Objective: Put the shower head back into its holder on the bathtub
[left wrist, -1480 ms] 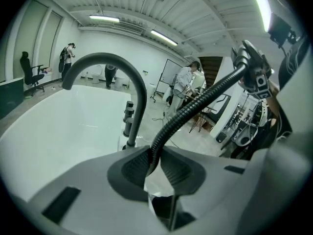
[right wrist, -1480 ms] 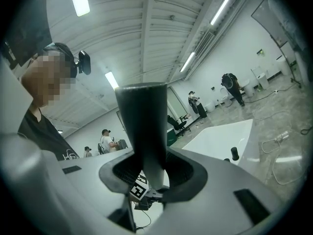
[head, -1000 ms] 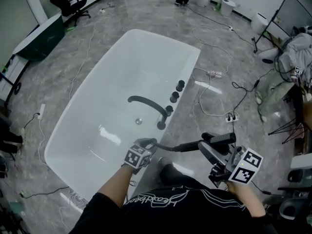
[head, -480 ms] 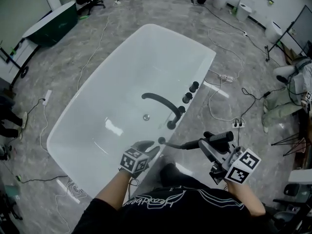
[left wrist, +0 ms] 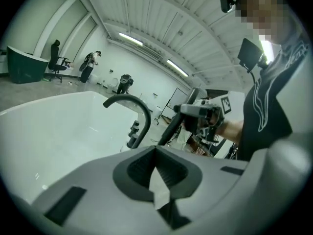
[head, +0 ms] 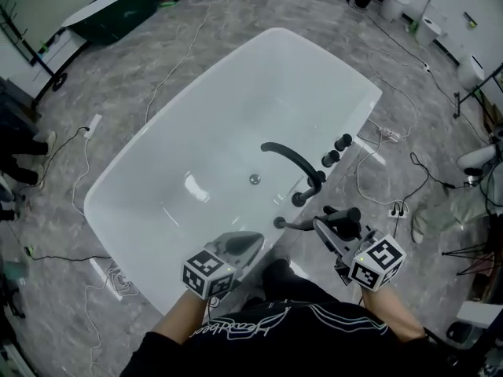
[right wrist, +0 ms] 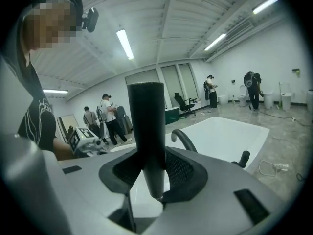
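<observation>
The white bathtub fills the middle of the head view, with a black curved faucet and two black knobs on its right rim. A small black round holder sits on that rim just before the faucet. My right gripper is shut on the black shower head, whose tip hangs over the rim close to the holder. The handle stands upright between the jaws. My left gripper is shut and empty at the tub's near edge, left of the shower head.
Cables and a power strip lie on the marble floor right of the tub. A dark green tub stands at the back left, and a person's feet at the left edge. A stand's legs are at the right.
My left gripper was at the shower head's tip, opened, drew back from it and shut empty. My right gripper carried the shower head toward the tub rim near the holder.
</observation>
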{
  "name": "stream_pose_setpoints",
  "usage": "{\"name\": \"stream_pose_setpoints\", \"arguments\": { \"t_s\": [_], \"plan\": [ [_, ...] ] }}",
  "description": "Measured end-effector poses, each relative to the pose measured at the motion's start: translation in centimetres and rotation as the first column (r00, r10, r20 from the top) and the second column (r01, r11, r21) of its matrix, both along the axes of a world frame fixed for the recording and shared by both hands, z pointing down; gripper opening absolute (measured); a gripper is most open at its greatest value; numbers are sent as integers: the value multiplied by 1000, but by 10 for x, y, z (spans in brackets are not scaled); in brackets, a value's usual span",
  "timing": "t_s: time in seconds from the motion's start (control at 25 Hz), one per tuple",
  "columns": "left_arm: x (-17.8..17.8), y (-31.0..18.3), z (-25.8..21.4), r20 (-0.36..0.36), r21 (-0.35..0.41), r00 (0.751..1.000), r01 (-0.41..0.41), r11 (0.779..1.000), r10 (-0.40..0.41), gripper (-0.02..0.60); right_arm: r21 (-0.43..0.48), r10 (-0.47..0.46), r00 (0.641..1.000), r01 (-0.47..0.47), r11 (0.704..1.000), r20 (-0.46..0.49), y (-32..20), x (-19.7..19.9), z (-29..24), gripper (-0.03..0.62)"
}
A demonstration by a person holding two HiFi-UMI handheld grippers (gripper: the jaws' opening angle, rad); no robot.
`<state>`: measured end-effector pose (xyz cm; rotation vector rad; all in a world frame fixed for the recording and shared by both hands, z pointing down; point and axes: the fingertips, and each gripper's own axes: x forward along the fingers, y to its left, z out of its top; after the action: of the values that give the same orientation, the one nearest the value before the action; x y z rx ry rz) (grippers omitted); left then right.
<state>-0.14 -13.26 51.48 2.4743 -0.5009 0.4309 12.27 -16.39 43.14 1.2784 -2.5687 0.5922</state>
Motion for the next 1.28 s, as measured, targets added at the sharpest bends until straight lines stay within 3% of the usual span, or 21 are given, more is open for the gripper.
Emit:
{"name": "stream_pose_setpoints", "arguments": {
  "t_s": [0.36,0.64,1.28],
  "plan": [
    [-18,9,-40,-1,-14,999,40,999,-40,5,-26,-65,995,64,998,-70,-20,-30,63,138],
    [-36,19,-19,29,-66,994,107,992,-106,5,-67,-85,986,76,995,-140,-35,-38,124,138],
    [-61,31,-5,75,-89,981,186,978,-180,5,-212,-91,965,38,977,-245,-30,-48,225,138]
  ]
}}
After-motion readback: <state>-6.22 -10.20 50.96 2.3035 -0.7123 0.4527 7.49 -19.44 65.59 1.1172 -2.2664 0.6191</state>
